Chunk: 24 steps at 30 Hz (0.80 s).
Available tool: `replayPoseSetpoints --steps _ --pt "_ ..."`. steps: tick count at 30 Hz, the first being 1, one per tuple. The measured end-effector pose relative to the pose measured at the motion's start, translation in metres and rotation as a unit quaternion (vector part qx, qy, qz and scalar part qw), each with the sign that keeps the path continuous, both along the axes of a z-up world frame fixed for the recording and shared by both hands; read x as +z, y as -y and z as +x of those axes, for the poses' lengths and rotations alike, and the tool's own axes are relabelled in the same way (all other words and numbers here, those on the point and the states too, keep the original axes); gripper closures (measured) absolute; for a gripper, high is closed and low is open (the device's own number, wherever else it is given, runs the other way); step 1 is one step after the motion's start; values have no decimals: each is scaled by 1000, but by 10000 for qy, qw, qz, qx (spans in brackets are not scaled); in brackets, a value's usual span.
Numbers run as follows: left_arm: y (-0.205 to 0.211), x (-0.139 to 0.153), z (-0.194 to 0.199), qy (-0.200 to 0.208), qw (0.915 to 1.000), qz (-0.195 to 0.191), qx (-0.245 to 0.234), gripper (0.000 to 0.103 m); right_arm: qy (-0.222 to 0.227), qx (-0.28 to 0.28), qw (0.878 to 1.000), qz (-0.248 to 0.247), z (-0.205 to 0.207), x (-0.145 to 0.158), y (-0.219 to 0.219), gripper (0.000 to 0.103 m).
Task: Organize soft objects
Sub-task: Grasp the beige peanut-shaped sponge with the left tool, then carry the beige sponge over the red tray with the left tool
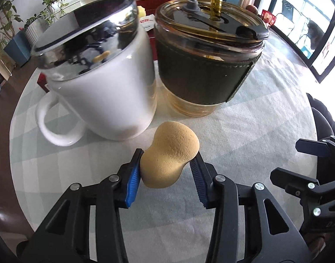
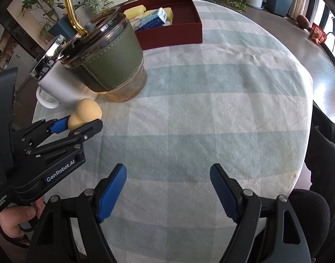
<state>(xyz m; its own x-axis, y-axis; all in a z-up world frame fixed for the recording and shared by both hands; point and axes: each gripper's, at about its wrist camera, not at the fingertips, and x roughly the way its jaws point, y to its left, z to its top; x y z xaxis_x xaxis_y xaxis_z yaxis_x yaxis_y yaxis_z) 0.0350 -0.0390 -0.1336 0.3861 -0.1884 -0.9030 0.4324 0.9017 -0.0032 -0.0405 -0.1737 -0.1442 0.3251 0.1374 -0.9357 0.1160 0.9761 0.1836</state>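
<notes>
Setting: living room with potted plants and low shelving; round counter (image 2: 211,87) under a pale green-and-white checked cloth.

Item 1, task object: tan gourd-shaped makeup sponge (image 1: 167,155), lying on the cloth just in front of the white mug (image 1: 97,100) and near the amber glass tumbler (image 1: 206,65) with its green sleeve and gold straw.

Item 2: left tongs (image 1: 166,179), narrowed around the sponge's waist; both blue pads touch its flanks and appear to press in, so it reads as gripped, still low at the cloth.

Item 3: right tongs (image 2: 168,192), jaws spread wide, nothing between them, over bare cloth well apart from the sponge.

Item 4, likely destination: dark red box (image 2: 178,26) at the far side, already holding yellow sponges and a small blue-and-white pack.

Hazards, as judged: the foam compresses and could squirt out of a hold taken at the narrow waist; lifting forward could knock the mug or tumbler, both very close; the tumbler's straw stands along the route to the box.
</notes>
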Motion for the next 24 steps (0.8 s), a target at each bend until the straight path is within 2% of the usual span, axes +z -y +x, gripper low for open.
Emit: replayPoseSetpoints --steps 13,21,23,24 --pt "-75 17 -20 114 9986 43 520 62 12 46 9999 -128 14 0 -9 22" --pt "-106 22 -4 137 9954 48 947 62 103 170 9994 -298 35 5 -18 22" --pt "-115 23 2 113 9945 51 1040 62 130 212 9989 -403 38 6 -20 27" --pt "-118 24 4 131 9939 23 1093 62 118 248 9986 -443 41 5 -22 33"
